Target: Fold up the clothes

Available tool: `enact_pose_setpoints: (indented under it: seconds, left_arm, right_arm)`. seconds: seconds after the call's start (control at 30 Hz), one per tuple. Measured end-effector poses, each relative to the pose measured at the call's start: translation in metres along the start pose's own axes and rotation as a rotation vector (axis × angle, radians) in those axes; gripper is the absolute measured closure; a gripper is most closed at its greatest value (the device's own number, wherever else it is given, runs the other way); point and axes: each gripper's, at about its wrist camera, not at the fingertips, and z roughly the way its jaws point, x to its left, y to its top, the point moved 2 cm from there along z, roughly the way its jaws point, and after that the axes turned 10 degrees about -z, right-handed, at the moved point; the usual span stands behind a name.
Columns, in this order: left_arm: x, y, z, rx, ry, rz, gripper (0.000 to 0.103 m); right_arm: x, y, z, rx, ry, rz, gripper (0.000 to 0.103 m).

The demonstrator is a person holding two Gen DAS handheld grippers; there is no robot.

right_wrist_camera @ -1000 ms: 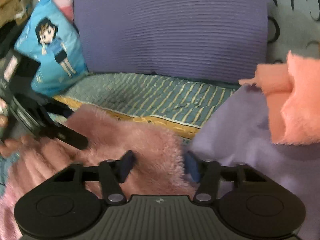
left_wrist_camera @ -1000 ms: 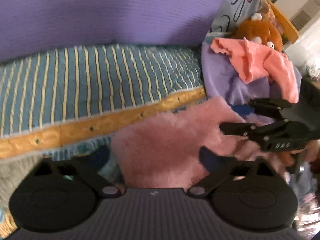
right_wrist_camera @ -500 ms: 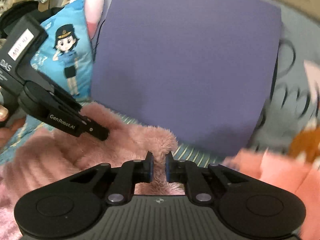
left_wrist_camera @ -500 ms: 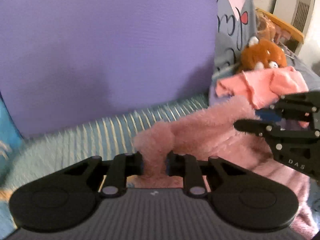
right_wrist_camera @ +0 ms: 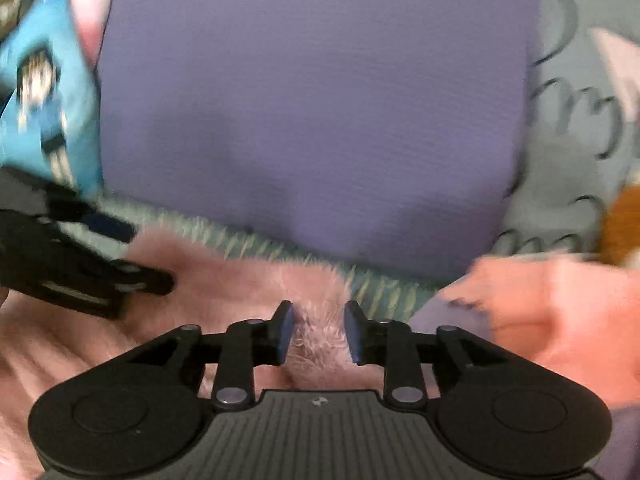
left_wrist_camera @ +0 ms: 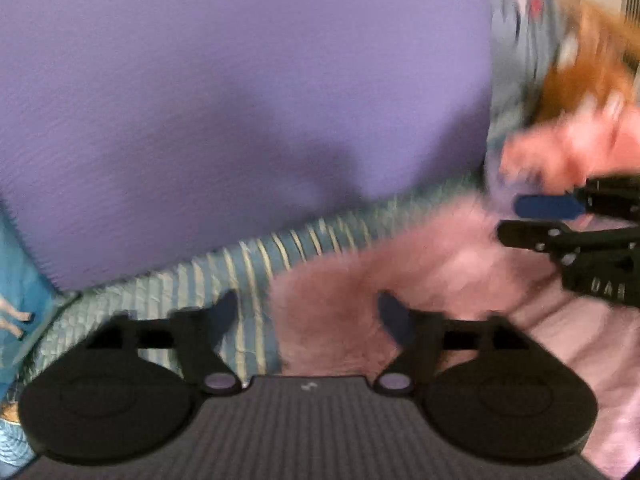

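A fluffy pink garment [left_wrist_camera: 384,280] lies on a striped blue and yellow bed cover [left_wrist_camera: 248,264] and also shows in the right wrist view [right_wrist_camera: 248,280]. My left gripper [left_wrist_camera: 306,316] is open with its jaws wide apart over the garment's left edge. It also shows at the left of the right wrist view [right_wrist_camera: 132,256]. My right gripper [right_wrist_camera: 318,332] is open over the garment's right end, with pink fur between its fingers. It also shows at the right of the left wrist view [left_wrist_camera: 516,220]. Both views are blurred.
A large purple cushion [right_wrist_camera: 312,112] stands behind the garment. A blue cartoon pillow [right_wrist_camera: 44,96] is at the left. A coral cloth [right_wrist_camera: 560,304] on a lilac cloth, an orange plush toy [left_wrist_camera: 588,68] and a grey patterned pillow [right_wrist_camera: 568,128] are at the right.
Both grippers were shut on the lifted pink garment half a second ago. Now both have opened, and the garment lies lower on the bed cover.
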Motion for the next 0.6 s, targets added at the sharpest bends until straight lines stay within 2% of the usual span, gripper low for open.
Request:
enact_pose_setpoints:
  seconds: [0.03, 0.1, 0.17, 0.2, 0.23, 0.3, 0.4, 0.47, 0.53, 0.6]
  left_arm:
    - [0.010, 0.002, -0.021, -0.046, -0.020, -0.031, 0.000]
    - [0.037, -0.004, -0.066, -0.106, -0.055, -0.092, 0.000]
    - [0.061, -0.025, -0.101, -0.126, -0.062, -0.159, 0.000]
    - [0.072, -0.040, -0.114, -0.112, -0.064, -0.196, 0.000]
    - [0.080, -0.057, -0.122, -0.078, -0.070, -0.234, 0.000]
    - [0.091, -0.098, -0.133, -0.003, -0.057, -0.279, 0.000]
    - [0.096, -0.162, -0.144, 0.123, 0.031, -0.278, 0.000]
    - [0.100, -0.199, -0.154, 0.185, 0.031, -0.277, 0.000]
    - [0.101, -0.226, -0.158, 0.241, 0.034, -0.282, 0.000]
    - [0.100, -0.239, -0.158, 0.262, 0.070, -0.262, 0.000]
  right_arm:
    - [-0.011, -0.001, -0.019, -0.041, -0.018, 0.040, 0.061]
    - [-0.031, -0.005, -0.057, -0.114, -0.047, 0.116, 0.059]
    - [-0.045, -0.026, -0.095, -0.143, -0.040, 0.168, 0.051]
    - [-0.052, -0.036, -0.114, -0.157, -0.037, 0.193, 0.048]
    - [-0.057, -0.049, -0.131, -0.158, -0.029, 0.218, 0.044]
    - [-0.060, -0.083, -0.153, -0.108, -0.002, 0.258, 0.044]
    - [-0.046, -0.134, -0.182, -0.046, 0.037, 0.295, 0.044]
    - [-0.035, -0.165, -0.198, -0.008, 0.058, 0.326, 0.044]
    - [-0.026, -0.195, -0.211, 0.029, 0.075, 0.358, 0.044]
    - [-0.018, -0.214, -0.217, 0.056, 0.049, 0.345, 0.044]
